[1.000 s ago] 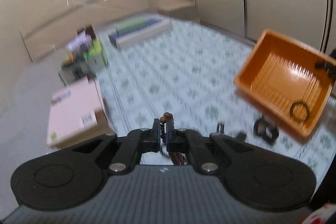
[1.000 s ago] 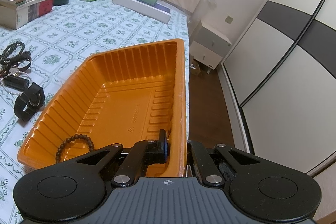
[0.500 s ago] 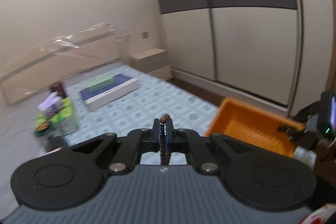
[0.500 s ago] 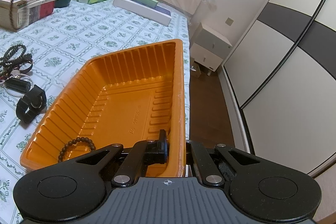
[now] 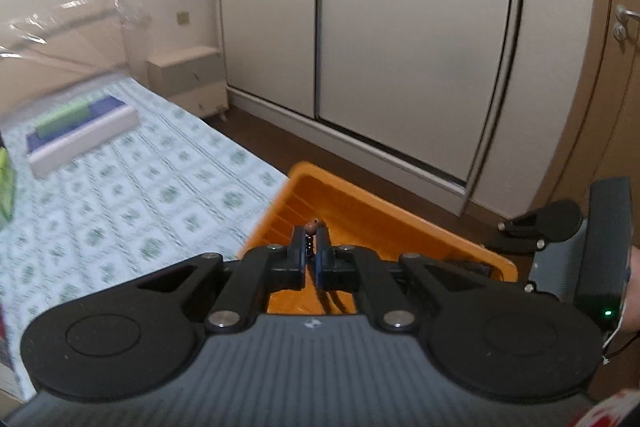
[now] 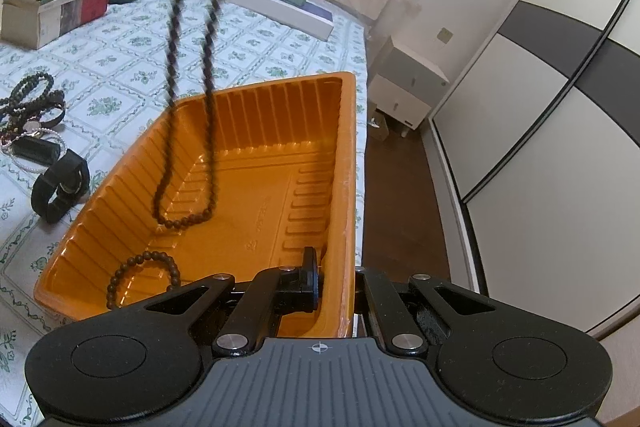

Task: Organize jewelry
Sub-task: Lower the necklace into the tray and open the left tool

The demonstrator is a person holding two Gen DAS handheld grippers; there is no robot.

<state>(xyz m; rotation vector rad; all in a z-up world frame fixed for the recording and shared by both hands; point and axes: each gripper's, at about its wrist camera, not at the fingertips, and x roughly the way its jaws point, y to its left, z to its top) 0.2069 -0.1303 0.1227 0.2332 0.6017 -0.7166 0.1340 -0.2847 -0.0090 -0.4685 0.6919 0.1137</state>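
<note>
Dangling a long bead necklace from our pinched left gripper over the orange tray our right gripper clamps, we count one bracelet inside, with a jewelry pile left on the bed.

Your long dark bead necklace hangs upper left, its loop inside the orange tray; 1 bracelet lies at the tray's lower-left corner.
</note>
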